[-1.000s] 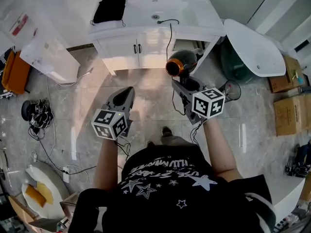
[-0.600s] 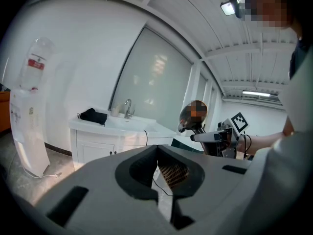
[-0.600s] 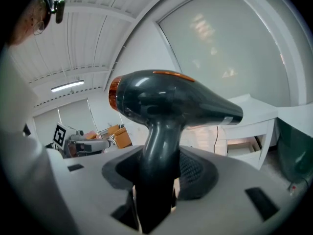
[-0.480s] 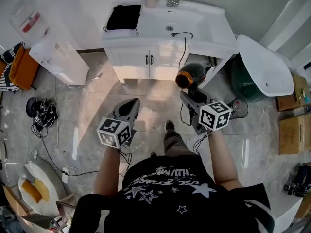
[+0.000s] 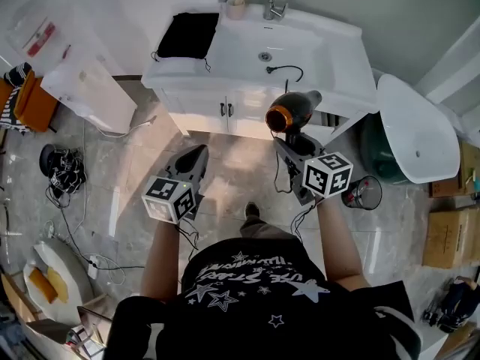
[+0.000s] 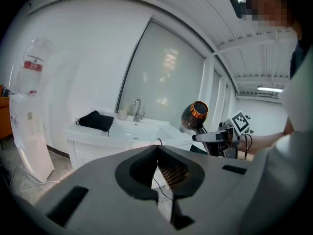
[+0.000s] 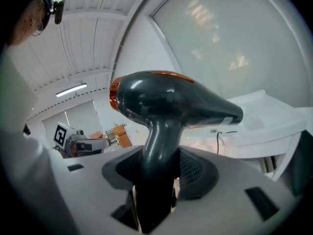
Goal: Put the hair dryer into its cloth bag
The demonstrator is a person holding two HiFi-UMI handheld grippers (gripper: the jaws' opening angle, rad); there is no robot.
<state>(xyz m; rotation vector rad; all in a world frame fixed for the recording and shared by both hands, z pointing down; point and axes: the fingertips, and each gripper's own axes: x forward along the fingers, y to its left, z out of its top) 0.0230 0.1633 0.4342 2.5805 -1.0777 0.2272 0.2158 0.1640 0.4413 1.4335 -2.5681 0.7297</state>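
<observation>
**Dryer in the right jaws, bag waiting on the counter**

Our right gripper (image 5: 291,142) is clamped on the handle of the hair dryer (image 5: 289,111). In the right gripper view the dark handle fills the gap between the two pads and stands up out of them. Our left gripper (image 5: 199,154) is closed tight on nothing, its tips meeting in a point.

Both our forearms reach straight out from the body, bare below black sleeves, with the grippers side by side but apart. Each one points ahead and a little downward at the white vanity (image 5: 225,111). The right gripper sits nearer the cabinet than the left.

The dryer is up in the air, carried just in front of the vanity's right end, and from the head view its body overlaps the counter's front edge. It is glossy dark grey with a copper-orange ring around its wide rear end. That end faces away from the vanity and the narrower nozzle points toward it.

The black cloth bag (image 5: 187,34) lies flat on the counter left of the basin (image 5: 247,51), well apart from the dryer. A black cord (image 5: 286,69) curls inside the basin, below the tap (image 5: 270,4).
</observation>
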